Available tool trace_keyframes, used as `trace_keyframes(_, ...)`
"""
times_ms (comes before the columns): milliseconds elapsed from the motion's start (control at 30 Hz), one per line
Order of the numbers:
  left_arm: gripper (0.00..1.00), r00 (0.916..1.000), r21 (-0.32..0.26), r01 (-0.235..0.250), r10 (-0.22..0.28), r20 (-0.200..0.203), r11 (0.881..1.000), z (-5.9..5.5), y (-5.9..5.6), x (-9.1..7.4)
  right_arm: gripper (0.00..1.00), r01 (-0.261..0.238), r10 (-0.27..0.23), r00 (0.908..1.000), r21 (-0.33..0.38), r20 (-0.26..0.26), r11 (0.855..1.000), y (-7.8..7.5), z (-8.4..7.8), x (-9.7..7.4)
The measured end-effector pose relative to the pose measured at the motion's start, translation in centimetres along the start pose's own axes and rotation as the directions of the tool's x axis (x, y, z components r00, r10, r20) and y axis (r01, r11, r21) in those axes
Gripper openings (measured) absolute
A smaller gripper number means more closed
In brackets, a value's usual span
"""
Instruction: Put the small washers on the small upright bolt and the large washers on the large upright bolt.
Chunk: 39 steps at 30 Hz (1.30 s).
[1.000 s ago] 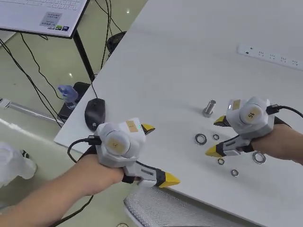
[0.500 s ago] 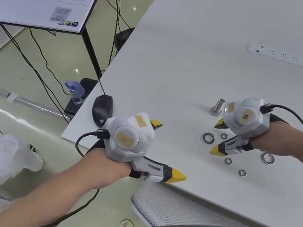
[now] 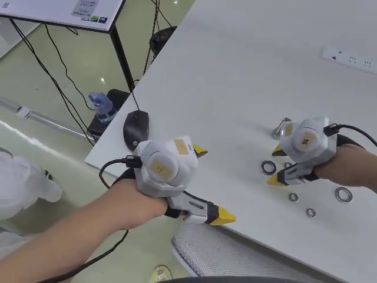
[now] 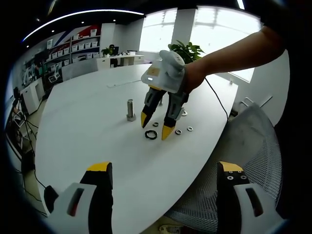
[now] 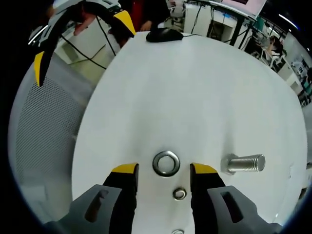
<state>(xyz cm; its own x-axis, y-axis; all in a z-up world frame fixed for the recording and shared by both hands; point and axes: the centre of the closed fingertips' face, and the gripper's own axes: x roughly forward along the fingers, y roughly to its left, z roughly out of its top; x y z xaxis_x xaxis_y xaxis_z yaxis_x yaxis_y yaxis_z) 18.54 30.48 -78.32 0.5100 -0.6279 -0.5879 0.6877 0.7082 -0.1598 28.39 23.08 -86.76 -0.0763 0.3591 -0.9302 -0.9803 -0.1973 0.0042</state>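
At the left edge of the desk we see a mouse. Our left hand-held gripper hangs over the near edge, its jaws wide apart and empty. Further right, a large washer lies flat between the spread jaws of the right hand-held gripper, touching neither. That gripper's body half hides the upright bolt, so we cannot tell which bolt it is. The small washers lie near, with a second large washer beyond them. The frame cuts off the power strip.
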Motion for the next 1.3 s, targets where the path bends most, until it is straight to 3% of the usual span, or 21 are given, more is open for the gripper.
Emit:
trace_keyframes(167, 0.88, 1.0000, 0.000, 0.001, -0.001, -0.003, 1.000, -0.3, 0.0, -0.1, 0.41, 0.008, -0.009, 0.9997, -0.034, -0.022, 0.999, 0.2, 0.0, 0.3)
trace_keyframes(600, 0.86, 0.9998, 0.001, -0.004, 0.004, -0.018, 1.000, -1.2, -0.2, -0.8, 0.36, -0.010, 0.008, 0.9991, -0.042, -0.040, 0.999, 0.5, 0.2, 0.3)
trace_keyframes(867, 0.85, 1.0000, -0.003, 0.000, 0.000, -0.008, 1.000, -0.8, -0.2, -0.8, 0.28, -0.013, 0.009, 0.9967, -0.045, -0.080, 0.999, -0.1, 0.0, 0.3)
trace_keyframes(1067, 0.83, 1.0000, 0.000, 0.001, -0.001, -0.008, 1.000, -0.8, -0.2, -0.8, 0.26, -0.023, 0.010, 0.9922, -0.108, -0.124, 0.994, 0.1, -0.1, 0.4)
trace_keyframes(1300, 0.82, 1.0000, -0.006, 0.006, -0.006, 0.005, 1.000, -0.4, -0.6, -0.7, 0.23, -0.015, 0.006, 0.9903, -0.062, -0.139, 0.998, -0.2, -0.1, 0.4)
